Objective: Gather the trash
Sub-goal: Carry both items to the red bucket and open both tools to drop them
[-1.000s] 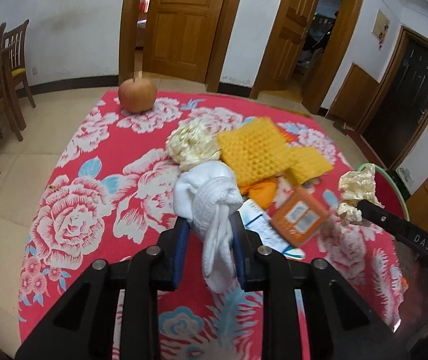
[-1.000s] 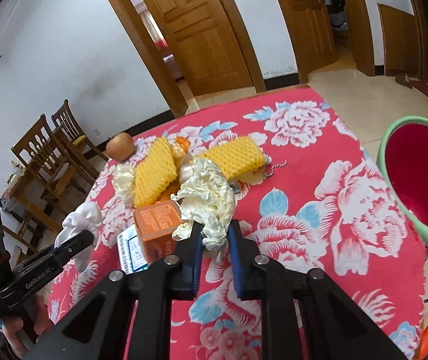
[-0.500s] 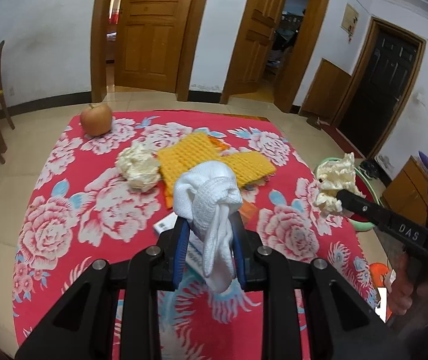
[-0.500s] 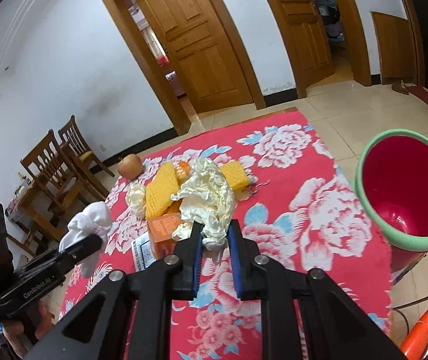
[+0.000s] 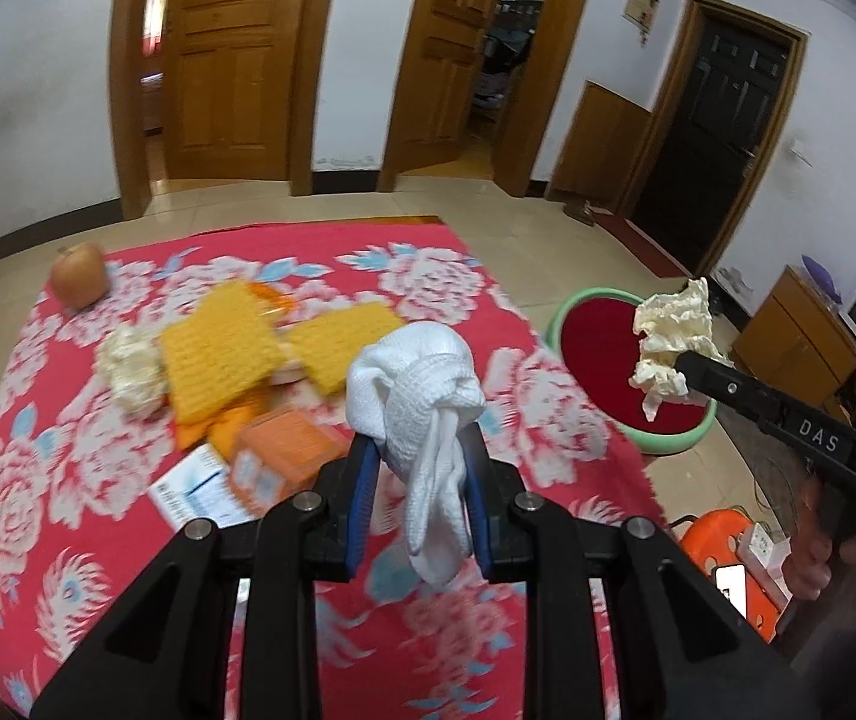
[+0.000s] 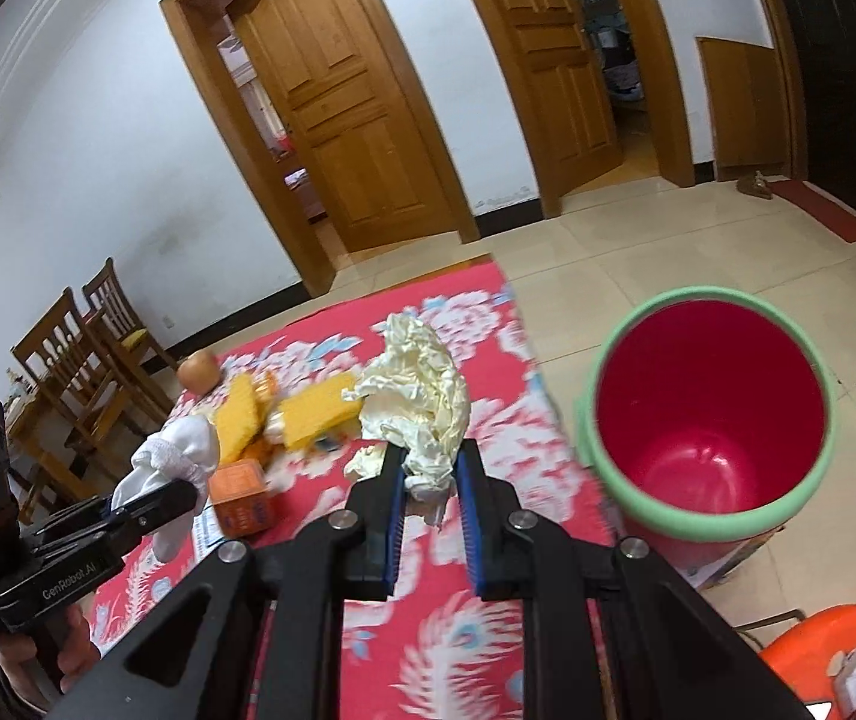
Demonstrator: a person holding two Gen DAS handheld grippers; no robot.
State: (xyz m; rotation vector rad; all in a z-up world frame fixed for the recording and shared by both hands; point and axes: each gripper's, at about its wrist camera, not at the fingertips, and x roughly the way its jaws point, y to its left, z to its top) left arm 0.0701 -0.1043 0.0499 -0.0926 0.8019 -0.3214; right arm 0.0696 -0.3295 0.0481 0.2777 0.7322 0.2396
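Trash in both tools: the right tool (image 6: 431, 480) pinches a crumpled cream paper wad (image 6: 422, 390) beside the red, green-rimmed bin (image 6: 692, 531). Left of the bin, the left tool (image 5: 422, 480) clamps a limp white knitted cloth (image 5: 422, 396), over the red floral table (image 5: 68, 480). Both pieces look light and soft, best held by the bunched middle.

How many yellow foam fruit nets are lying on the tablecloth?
2: a larger yellow net left of centre on the red tablecloth, and a smaller one just to its right. More may be hidden beneath.
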